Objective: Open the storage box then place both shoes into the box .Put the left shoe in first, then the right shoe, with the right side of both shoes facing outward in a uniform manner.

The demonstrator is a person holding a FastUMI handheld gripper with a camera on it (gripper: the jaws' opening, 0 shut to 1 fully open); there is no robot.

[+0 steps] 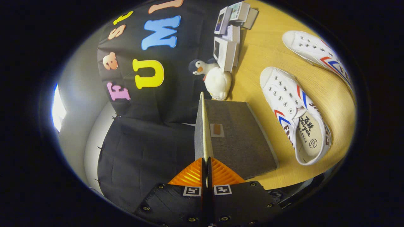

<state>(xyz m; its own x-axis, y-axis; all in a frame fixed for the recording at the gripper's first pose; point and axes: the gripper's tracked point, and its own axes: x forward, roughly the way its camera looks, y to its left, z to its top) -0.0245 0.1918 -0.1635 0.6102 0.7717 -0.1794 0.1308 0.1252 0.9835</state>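
Between the orange fingers [192, 176], nearly closed, the gripper [206, 171] pinches the grey storage box's thin lid [204, 126]; it looks light and stiff, easy to swing.

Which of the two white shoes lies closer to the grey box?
The shoe right beside the grey box, whose lid the claw is pinching. The other shoe sits farther off across the wooden table.

The gripper [206, 168] has its orange fingers [189, 178] pinched together on the edge of the grey storage box's lid [203, 126], lifted edge-on at 12 o'clock. The storage box [243, 142] lies at 1 o'clock. Two white sneakers [292, 110] [318, 52] rest on the wooden table [265, 50] at 2 o'clock. A plush penguin [214, 77] sits beyond the box, beside small cartons [227, 52].
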